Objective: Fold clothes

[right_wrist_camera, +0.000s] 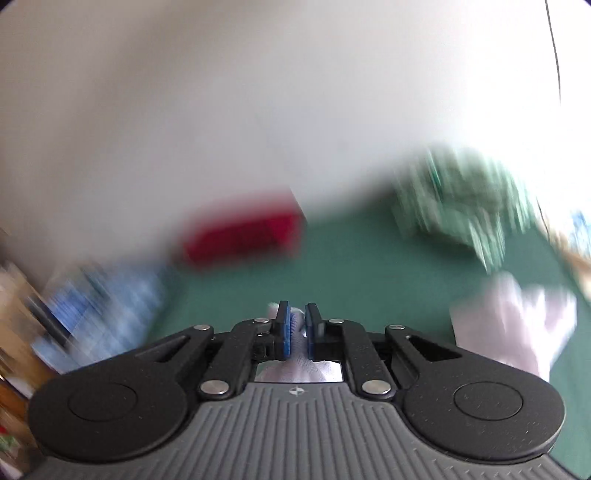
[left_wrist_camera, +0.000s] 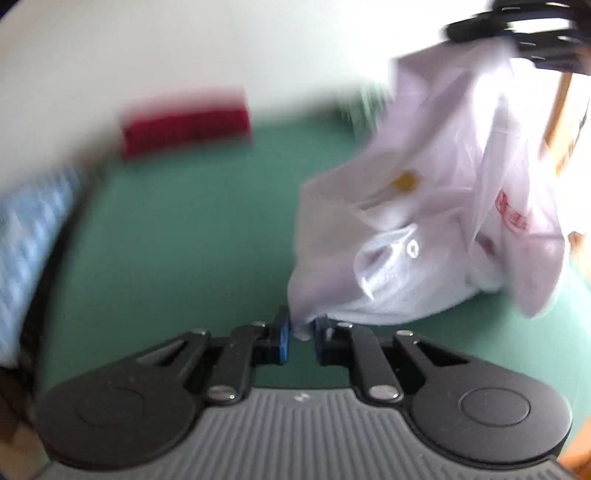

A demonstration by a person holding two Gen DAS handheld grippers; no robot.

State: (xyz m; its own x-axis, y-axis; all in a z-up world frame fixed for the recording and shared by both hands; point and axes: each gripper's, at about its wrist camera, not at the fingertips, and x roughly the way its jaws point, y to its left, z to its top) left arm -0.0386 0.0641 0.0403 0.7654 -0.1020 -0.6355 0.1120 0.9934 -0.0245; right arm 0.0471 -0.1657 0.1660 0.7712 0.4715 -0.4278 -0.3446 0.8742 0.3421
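A pale pink-white garment (left_wrist_camera: 424, 229) with a yellow spot and red print hangs in the air over the green table (left_wrist_camera: 184, 240). My left gripper (left_wrist_camera: 301, 338) is shut on its lower corner. My right gripper shows at the top right of the left wrist view (left_wrist_camera: 524, 33), holding the garment's upper edge. In the right wrist view my right gripper (right_wrist_camera: 297, 330) is shut on the same pale cloth (right_wrist_camera: 299, 363), and more of that cloth hangs at the right (right_wrist_camera: 513, 325). Both views are blurred by motion.
A folded red cloth (left_wrist_camera: 184, 125) lies at the table's far edge by the white wall, also in the right wrist view (right_wrist_camera: 243, 232). A blue checked cloth (left_wrist_camera: 29, 236) lies at the left. A green patterned cloth (right_wrist_camera: 465, 199) lies at the far right.
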